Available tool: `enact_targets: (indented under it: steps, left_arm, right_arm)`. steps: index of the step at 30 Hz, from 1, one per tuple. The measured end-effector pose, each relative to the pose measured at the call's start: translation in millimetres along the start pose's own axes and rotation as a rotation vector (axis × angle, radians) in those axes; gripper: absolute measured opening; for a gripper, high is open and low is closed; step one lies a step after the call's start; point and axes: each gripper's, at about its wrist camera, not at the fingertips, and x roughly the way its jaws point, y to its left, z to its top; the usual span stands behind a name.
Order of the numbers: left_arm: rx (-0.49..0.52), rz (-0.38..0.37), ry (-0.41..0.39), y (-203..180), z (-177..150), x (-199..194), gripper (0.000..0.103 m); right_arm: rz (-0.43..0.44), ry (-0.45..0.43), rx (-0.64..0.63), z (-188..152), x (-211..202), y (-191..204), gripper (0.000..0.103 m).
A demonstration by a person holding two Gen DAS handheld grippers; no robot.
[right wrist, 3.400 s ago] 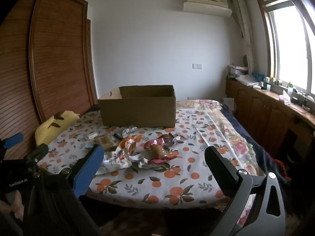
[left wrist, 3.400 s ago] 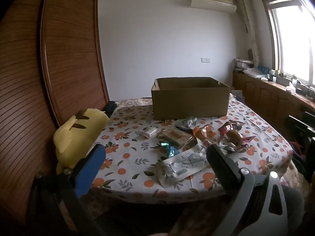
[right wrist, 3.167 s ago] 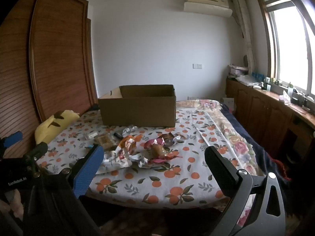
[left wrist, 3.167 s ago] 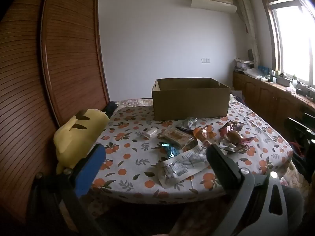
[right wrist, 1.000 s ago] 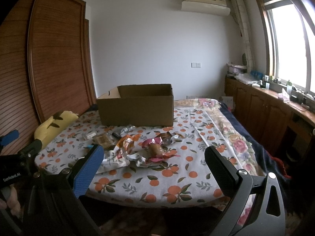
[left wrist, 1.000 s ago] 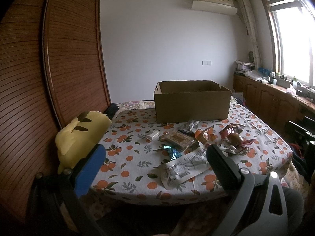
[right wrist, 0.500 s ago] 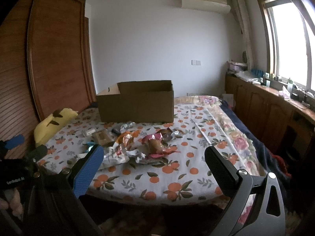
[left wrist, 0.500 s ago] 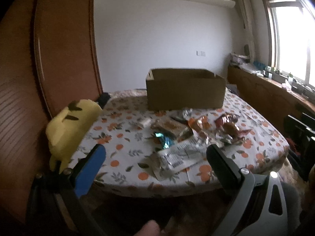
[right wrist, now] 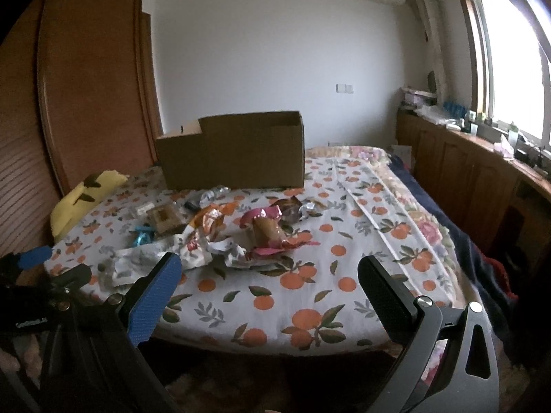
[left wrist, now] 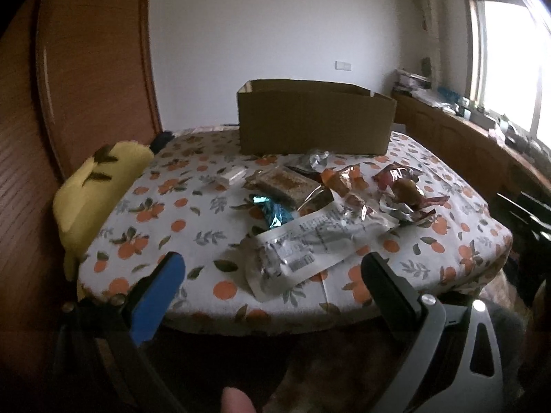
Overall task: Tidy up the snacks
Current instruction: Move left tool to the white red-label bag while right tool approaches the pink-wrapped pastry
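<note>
Both claws released and empty, left claw (left wrist: 272, 268) nearest the clear long packet (left wrist: 310, 244): pinch its near edge flat, lift clear, then carry to cardboard box (left wrist: 315, 122); right claw (right wrist: 268, 272) free for pink wrapper (right wrist: 267, 229).

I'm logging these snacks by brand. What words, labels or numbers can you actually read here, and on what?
Clear packet, nearest the left gripper: printed lines and a barcode, too blurred to read.
Left gripper's body in the right wrist view: small white lettering, too blurred to read.
Other wrappers, cardboard box: no readable text.
Right gripper: none.
</note>
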Motion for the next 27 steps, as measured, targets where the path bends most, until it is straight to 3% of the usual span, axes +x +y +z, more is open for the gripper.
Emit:
enact_targets:
  steps: [4, 8, 13, 20, 24, 27]
  left_arm:
    - [0.053, 0.029, -0.029, -3, 5, 10, 0.103]
    - [0.043, -0.070, -0.021, 1, 15, 27, 0.103]
    - [0.098, -0.066, -0.063, 1, 27, 43, 0.103]
    - [0.193, -0.129, -0.010, 3, 44, 64, 0.103]
    - [0.176, -0.282, 0.063, 14, 57, 75, 0.103]
    - [0.235, -0.330, 0.092, 13, 63, 82, 0.103]
  right_arm:
    - [0.010, 0.014, -0.009, -1, 17, 0, 0.103]
    - [0.026, 0.033, -0.016, 1, 33, 1, 0.103]
    - [0.036, 0.050, -0.032, 1, 48, 2, 0.103]
    - [0.046, 0.077, -0.071, 5, 66, 2, 0.103]
    - [0.055, 0.094, -0.111, 12, 74, -1, 0.103]
    - [0.065, 0.105, -0.131, 17, 79, -3, 0.103]
